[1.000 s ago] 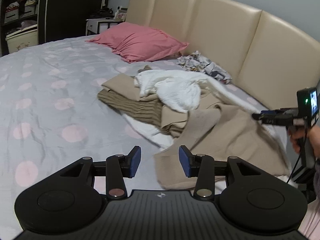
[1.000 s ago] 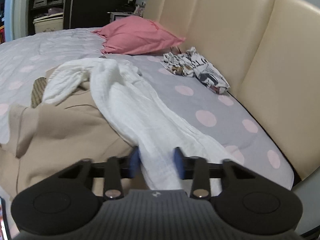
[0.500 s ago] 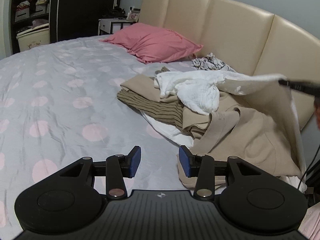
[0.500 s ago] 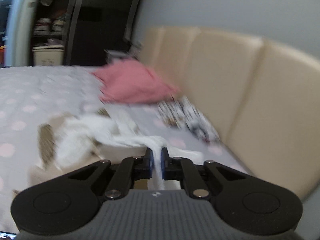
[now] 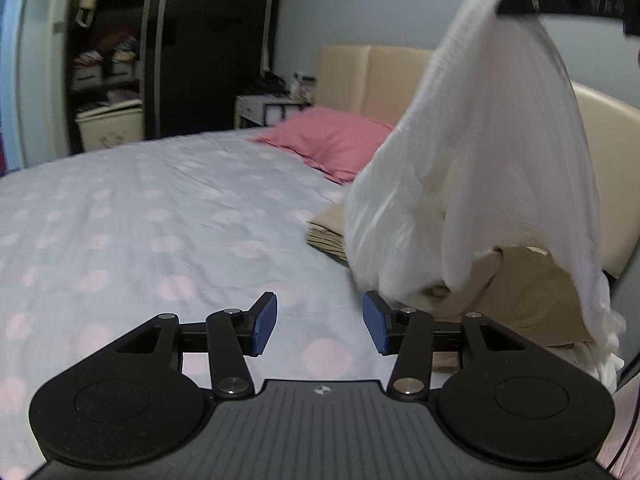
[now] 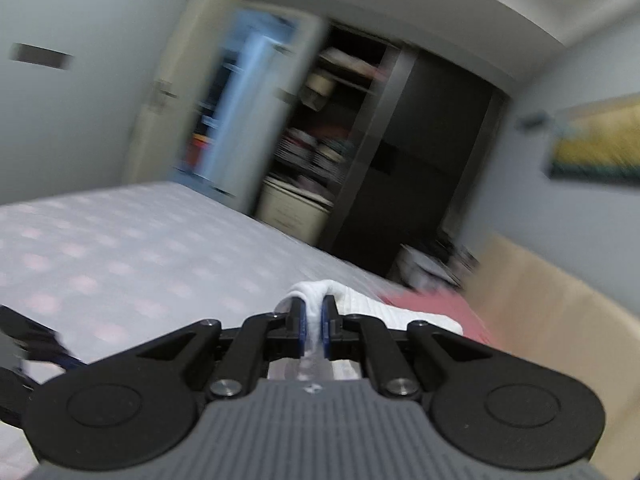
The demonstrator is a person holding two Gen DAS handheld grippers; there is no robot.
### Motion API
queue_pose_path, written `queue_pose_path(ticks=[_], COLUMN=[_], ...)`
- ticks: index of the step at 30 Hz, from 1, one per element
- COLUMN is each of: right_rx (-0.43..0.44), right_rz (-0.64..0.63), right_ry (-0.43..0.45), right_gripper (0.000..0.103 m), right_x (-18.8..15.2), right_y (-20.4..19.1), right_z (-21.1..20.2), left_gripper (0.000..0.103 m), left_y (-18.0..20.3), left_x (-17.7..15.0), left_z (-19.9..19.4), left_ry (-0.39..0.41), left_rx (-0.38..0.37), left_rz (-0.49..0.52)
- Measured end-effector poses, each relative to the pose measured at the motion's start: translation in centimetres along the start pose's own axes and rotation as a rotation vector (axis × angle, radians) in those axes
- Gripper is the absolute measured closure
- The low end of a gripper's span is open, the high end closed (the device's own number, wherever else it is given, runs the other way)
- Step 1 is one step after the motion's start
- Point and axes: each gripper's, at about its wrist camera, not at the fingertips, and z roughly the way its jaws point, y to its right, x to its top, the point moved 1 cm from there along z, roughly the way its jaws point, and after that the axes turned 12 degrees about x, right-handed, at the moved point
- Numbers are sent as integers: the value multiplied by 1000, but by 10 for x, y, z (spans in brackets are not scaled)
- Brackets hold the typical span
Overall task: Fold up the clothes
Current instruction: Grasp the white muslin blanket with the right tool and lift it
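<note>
A white garment (image 5: 492, 168) hangs in the air at the right of the left wrist view, held at its top by my right gripper (image 5: 516, 7). In the right wrist view that gripper (image 6: 313, 327) is shut on a bunched fold of the white garment (image 6: 320, 292). Under the hanging cloth lies a pile of beige clothes (image 5: 520, 288) with a striped piece (image 5: 324, 238) at its left edge. My left gripper (image 5: 319, 328) is open and holds nothing, low over the bed just left of the pile.
The bed sheet (image 5: 160, 220) is grey with pink dots. A pink pillow (image 5: 332, 144) lies by the beige padded headboard (image 5: 600, 152). A dark wardrobe (image 5: 208, 48) with shelves and a small bedside table (image 5: 268, 108) stand at the back.
My right gripper shut on the white garment and lifted it high off the pile, swinging left. My left gripper stayed open and drew back to the left.
</note>
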Motion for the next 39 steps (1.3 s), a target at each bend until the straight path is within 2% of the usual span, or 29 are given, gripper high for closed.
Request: queue_pose_path(ticks=[5,9,12,14,15,16,17,18,19,24,28,30,32,34,38,39], right_rx=[186,279,332,367,385,393,396,394,392,321,231,166,110,64,6,-2], right_rz=[-85,-95,-83,-65,-54,-50,-48,-47,-47,-12,78,134,198,271,350,354], right_ry=[93,122,115,103,95,90,83,78,72,-17,-124,-181,-236,-290,-395,-405], right_gripper=[94,94,94,94,94,94,94,94,94,94,94,94,94,93,89,85], right_x=[55,78,80,79,76,75,68,65,62,24,-23,-51,-77,-101,-149,-157], right_y=[-78,-120,-139,-148,-150,-156,-161,-162,-163,-139,-109,-91,-73,-56,-39,-38], right_z=[-2,5,18,25,26,30,26,24,22,36,59,73,88,102,127,133], left_gripper=[54,45,45,57,76,88,93,100,103,103,103,102,95,77,65,64], left_y=[-56,-92,-113,-121,-124,-126,-127,-128,-128,-126,-121,-115,-110,-103,-84,-79], left_x=[-15,-40,-60,-71,-75,-79,-84,-87,-88,-87,-90,-105,-113,-121,-139,-145], left_z=[-60,-116,-145,-147,-145,-143,-139,-135,-132,-116,-112,-116,-111,-104,-87,-83], left_ry=[30,58,46,5,-20,-44,-62,-70,-73,-104,-134,-143,-155,-168,-195,-208], left_rx=[67,95,157,189,202,211,210,209,213,226,240,239,233,225,187,177], left_rz=[-65,-108,-128,-130,-130,-130,-132,-135,-135,-117,-34,11,58,105,205,237])
